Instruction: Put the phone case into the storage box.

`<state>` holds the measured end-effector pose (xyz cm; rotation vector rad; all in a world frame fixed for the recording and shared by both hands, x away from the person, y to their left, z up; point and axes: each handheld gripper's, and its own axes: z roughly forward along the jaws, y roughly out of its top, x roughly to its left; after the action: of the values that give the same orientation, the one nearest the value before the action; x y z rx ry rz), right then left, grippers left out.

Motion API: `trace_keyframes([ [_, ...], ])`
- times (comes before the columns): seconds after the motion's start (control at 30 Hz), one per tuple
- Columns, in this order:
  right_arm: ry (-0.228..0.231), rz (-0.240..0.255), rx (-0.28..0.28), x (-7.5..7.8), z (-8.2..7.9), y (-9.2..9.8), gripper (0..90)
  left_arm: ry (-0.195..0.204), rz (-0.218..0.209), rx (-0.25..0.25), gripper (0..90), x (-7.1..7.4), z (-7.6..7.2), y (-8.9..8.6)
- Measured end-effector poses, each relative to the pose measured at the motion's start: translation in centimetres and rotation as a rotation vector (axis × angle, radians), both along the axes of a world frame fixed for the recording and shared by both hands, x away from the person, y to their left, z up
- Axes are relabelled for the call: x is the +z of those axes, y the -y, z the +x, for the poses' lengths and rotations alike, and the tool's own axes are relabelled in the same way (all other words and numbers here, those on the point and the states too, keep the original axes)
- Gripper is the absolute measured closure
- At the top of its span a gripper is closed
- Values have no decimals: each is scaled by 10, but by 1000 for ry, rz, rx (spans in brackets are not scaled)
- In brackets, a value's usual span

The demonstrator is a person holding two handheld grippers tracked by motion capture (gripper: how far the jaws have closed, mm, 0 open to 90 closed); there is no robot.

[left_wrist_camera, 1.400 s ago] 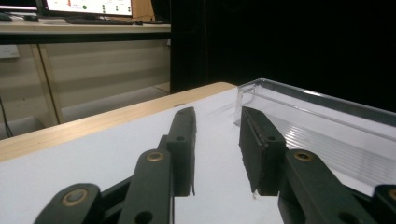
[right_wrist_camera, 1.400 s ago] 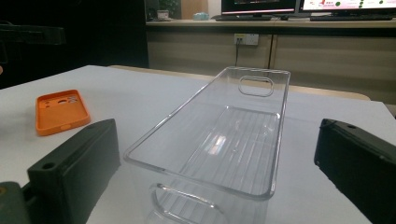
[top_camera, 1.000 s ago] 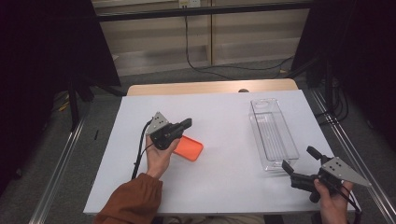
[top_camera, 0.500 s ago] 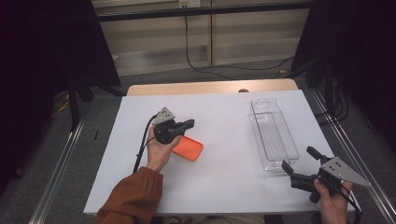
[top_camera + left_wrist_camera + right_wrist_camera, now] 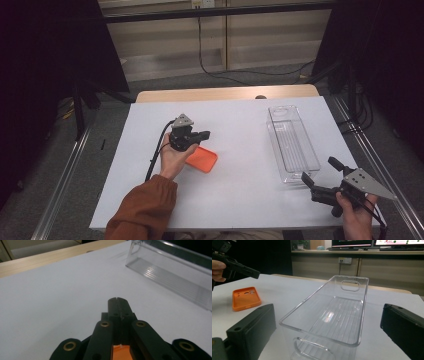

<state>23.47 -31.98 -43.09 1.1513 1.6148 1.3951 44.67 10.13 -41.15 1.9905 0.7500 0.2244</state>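
So the left gripper has its jaws pressed together on nothing, hovering just above the orange phone case, which lies flat mid-table, left of centre. The right gripper, jaws spread wide, sits near the table's front right corner, right by the clear plastic bin.

Orange phone case; clear plastic bin; white table; black fingers.

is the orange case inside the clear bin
No, the orange case lies flat on the white table beside the left gripper, well apart from the clear bin.
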Motion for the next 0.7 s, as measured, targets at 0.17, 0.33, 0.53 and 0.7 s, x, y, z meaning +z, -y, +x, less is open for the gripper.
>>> trace_keyframes([
  [0.17,-2,-2,4,0,0,0,0,-49,44,-5,900,-5,5,5],
  [0.33,1,-1,-2,0,0,0,0,-74,98,-8,900,-10,9,12],
  [0.53,2,0,2,0,0,0,0,-111,132,2,900,-18,11,17],
  [0.7,3,-4,3,0,0,0,0,-134,164,2,900,-23,10,23],
])
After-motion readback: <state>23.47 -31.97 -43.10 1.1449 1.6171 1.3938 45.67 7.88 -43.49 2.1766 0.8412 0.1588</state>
